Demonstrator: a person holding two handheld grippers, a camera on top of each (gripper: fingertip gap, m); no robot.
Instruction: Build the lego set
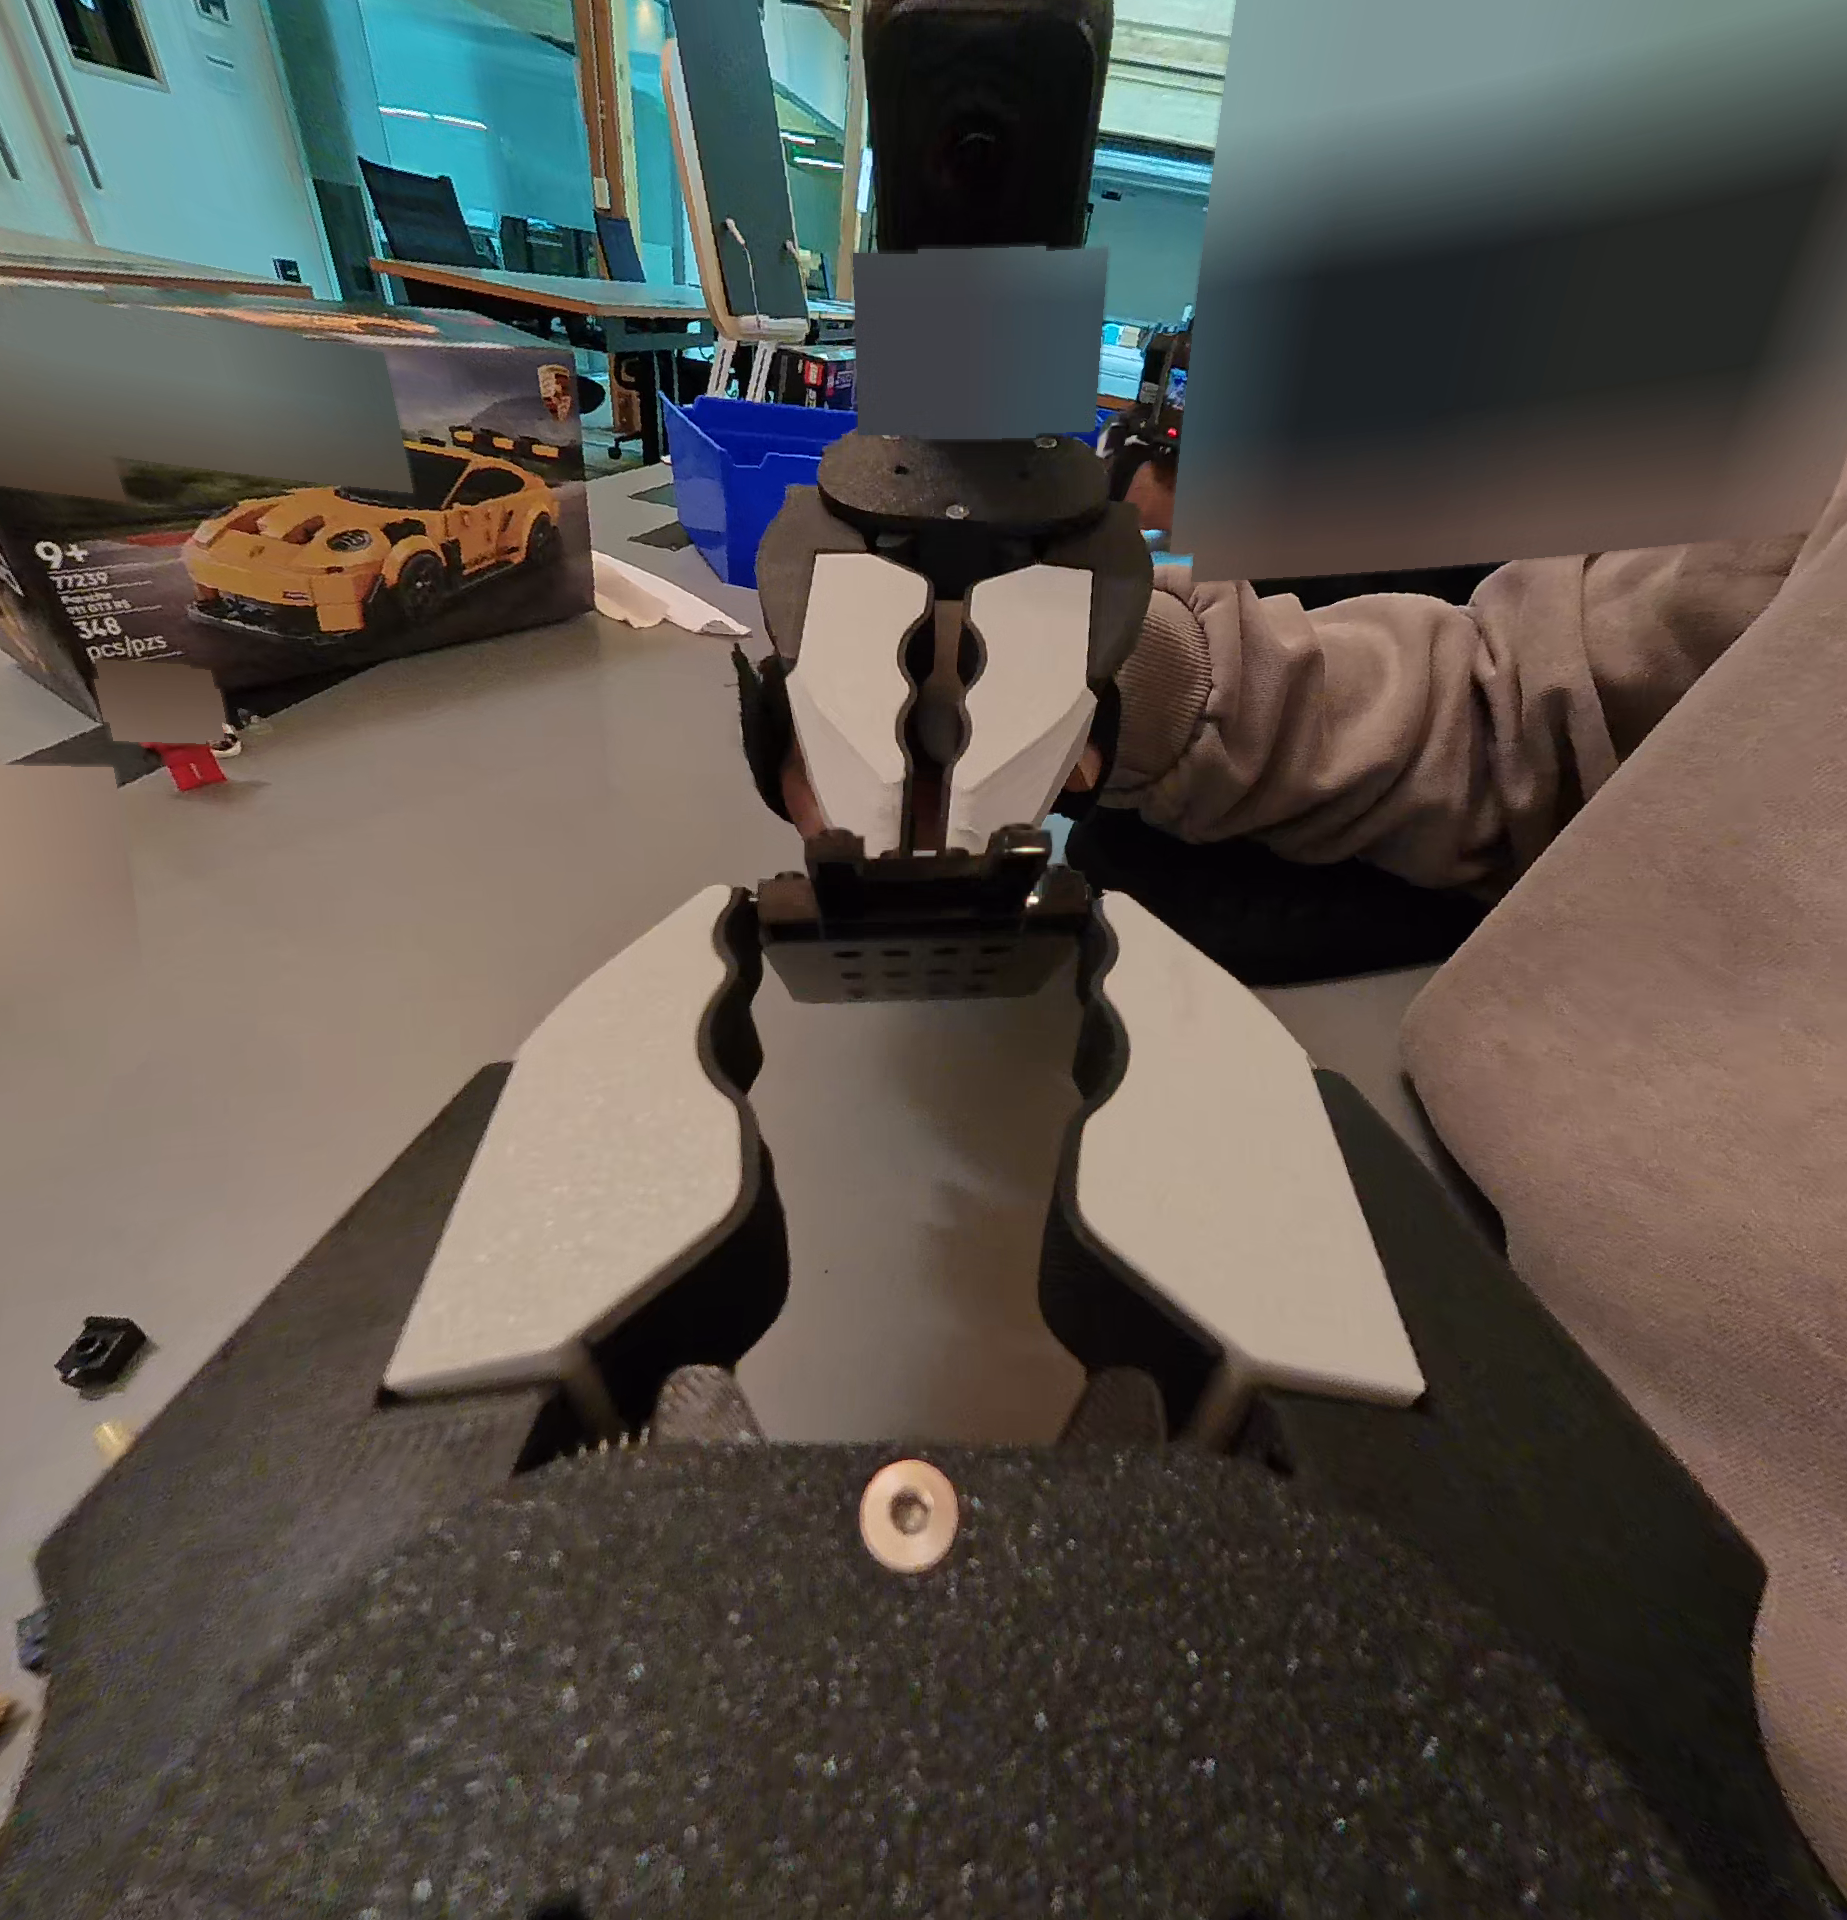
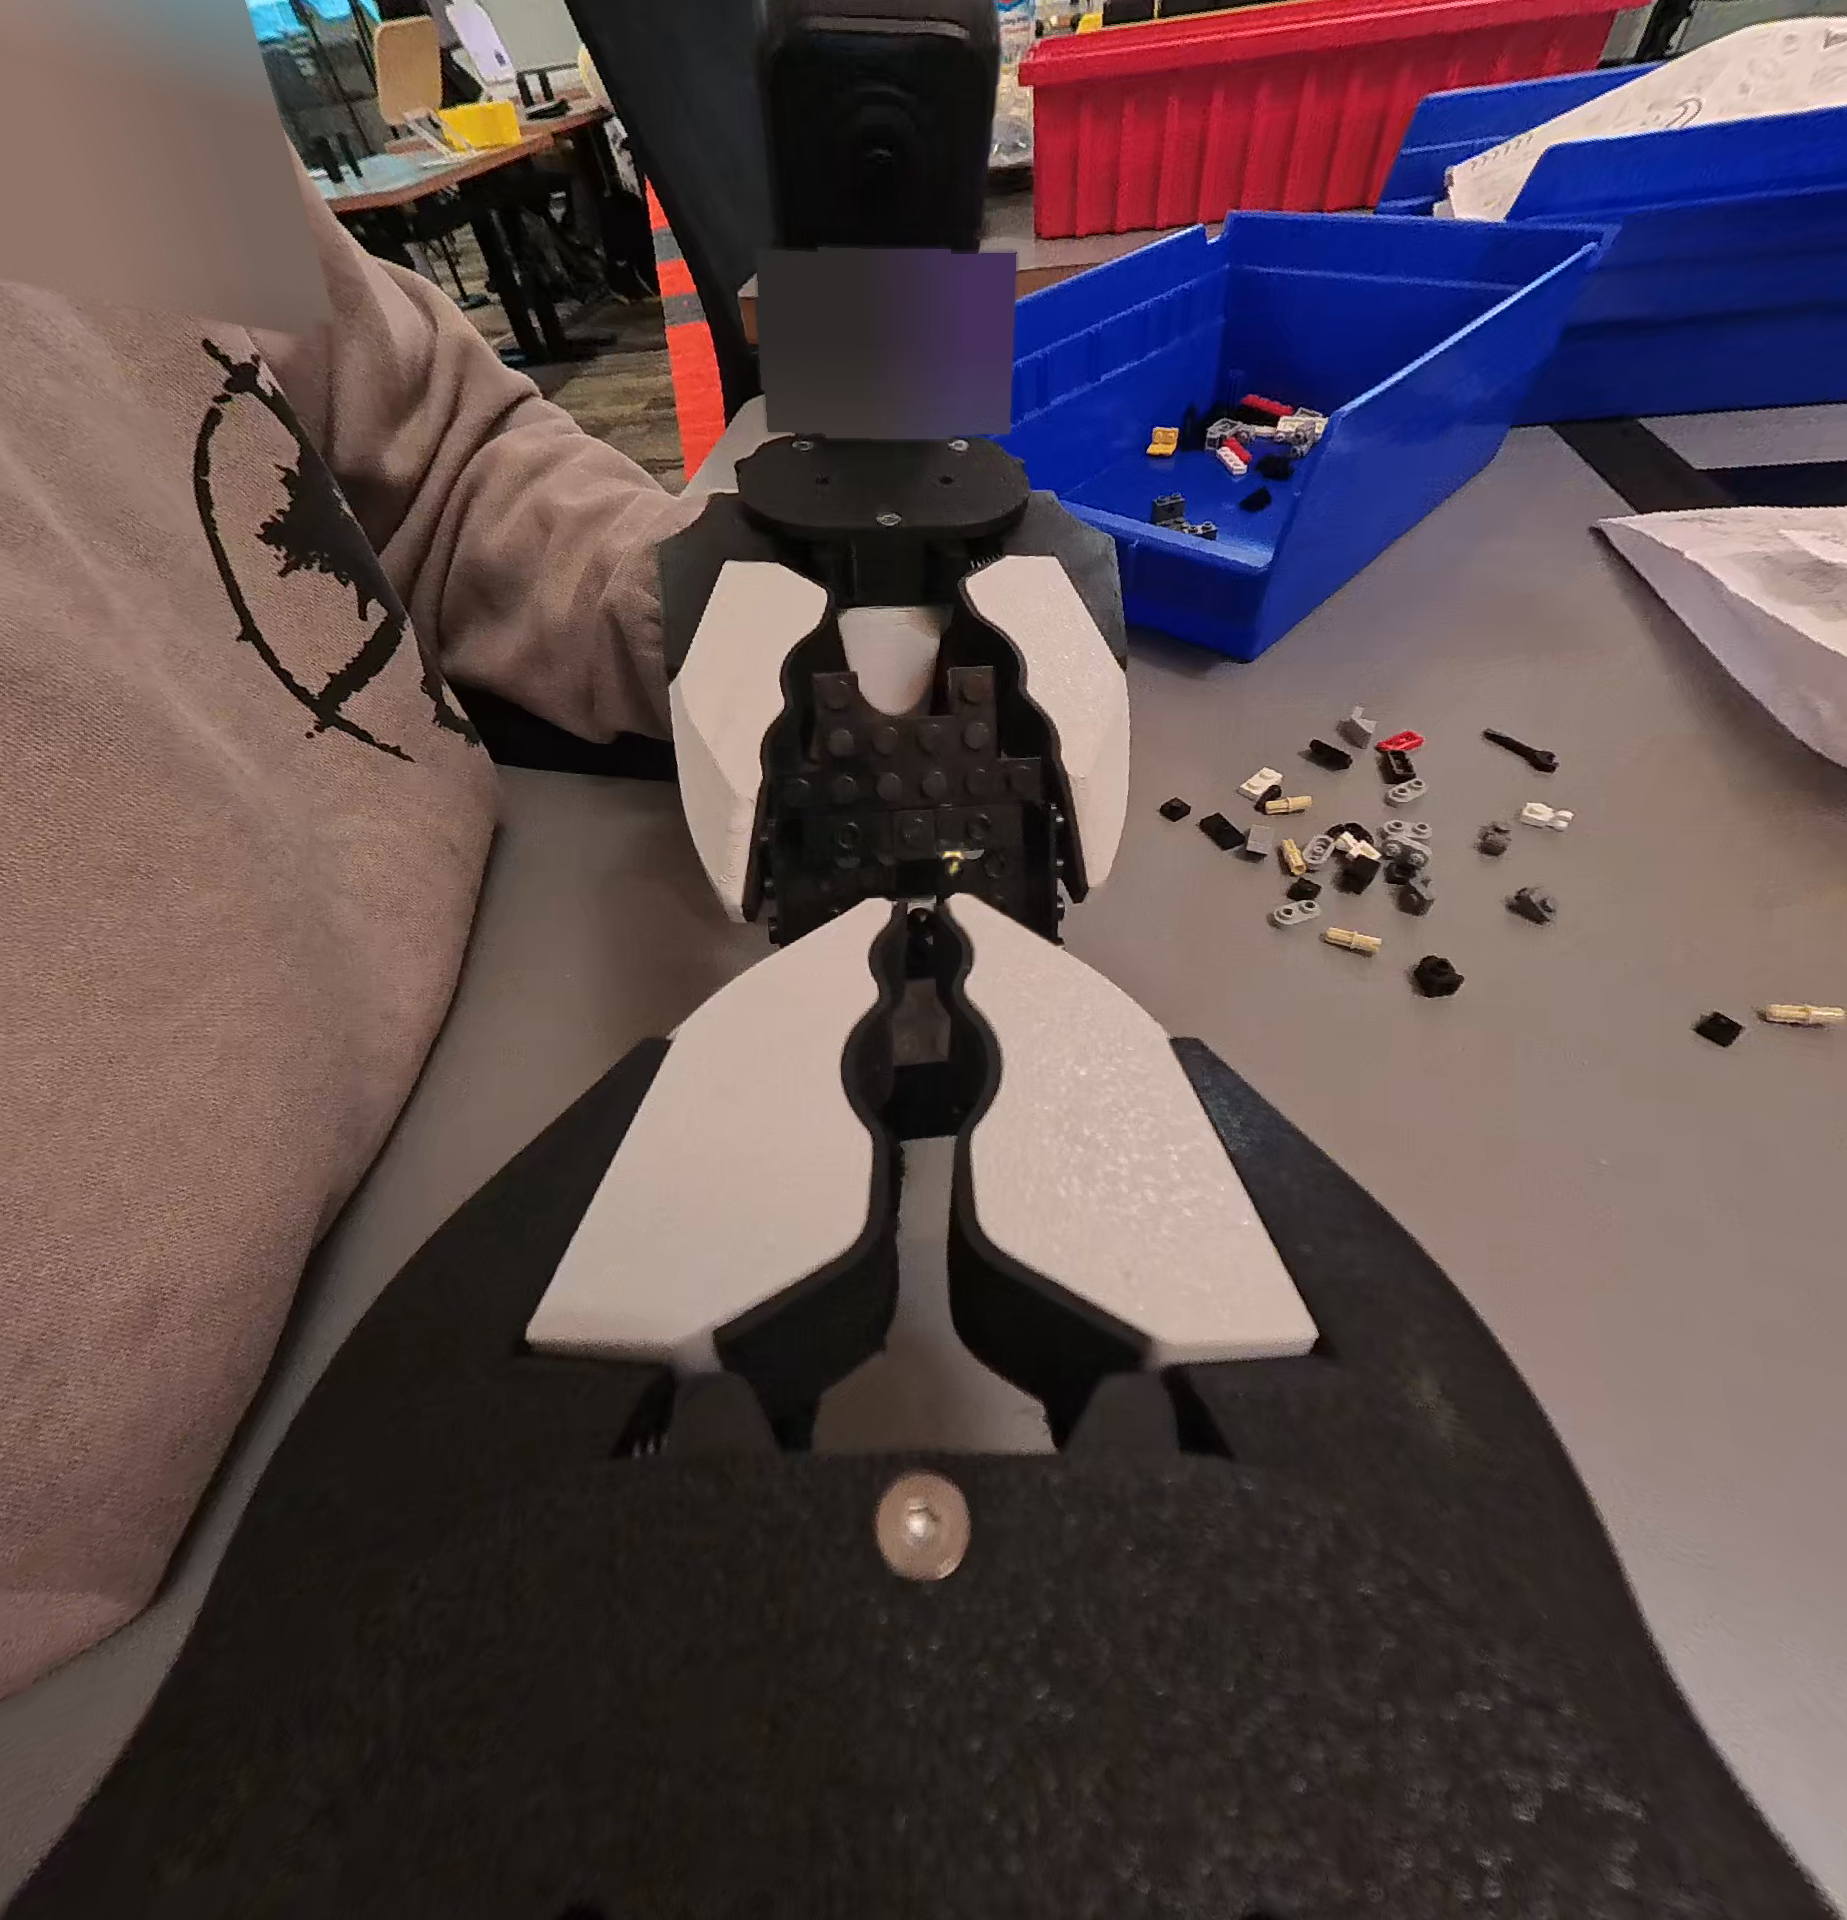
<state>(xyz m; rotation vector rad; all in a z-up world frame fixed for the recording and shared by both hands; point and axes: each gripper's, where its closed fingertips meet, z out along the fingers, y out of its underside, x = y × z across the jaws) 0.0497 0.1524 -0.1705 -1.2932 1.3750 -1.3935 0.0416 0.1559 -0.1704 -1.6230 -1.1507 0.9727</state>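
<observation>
Two grippers meet nose to nose above the grey table (image 2: 1470,1195), and you hold one in each hand. Your left gripper (image 1: 919,914) has its white fingers (image 1: 586,1143) spread wide around a black lego assembly (image 1: 914,935), clamping it by its sides near the fingertips. In the left wrist view you see the flat underside of that plate; in the right wrist view its studded top faces you, sitting between the left gripper's fingers.

Your right gripper (image 2: 924,914) has its fingers drawn nearly together, tips pressed against the near edge of the black lego assembly (image 2: 903,790). Something small and dark sits in the narrow gap between them, but you cannot tell whether it is a separate piece or part of the build.

To the right of your right gripper, a scatter of small loose pieces (image 2: 1407,842) lies on the table, black, grey, tan, white and one red. Beyond them stands a blue bin (image 2: 1314,520) holding more pieces. Paper sheets (image 2: 1781,623) lie at the far right edge. In the left wrist view, the set's box (image 1: 379,540), showing a yellow car, stands on the table to the left.
</observation>
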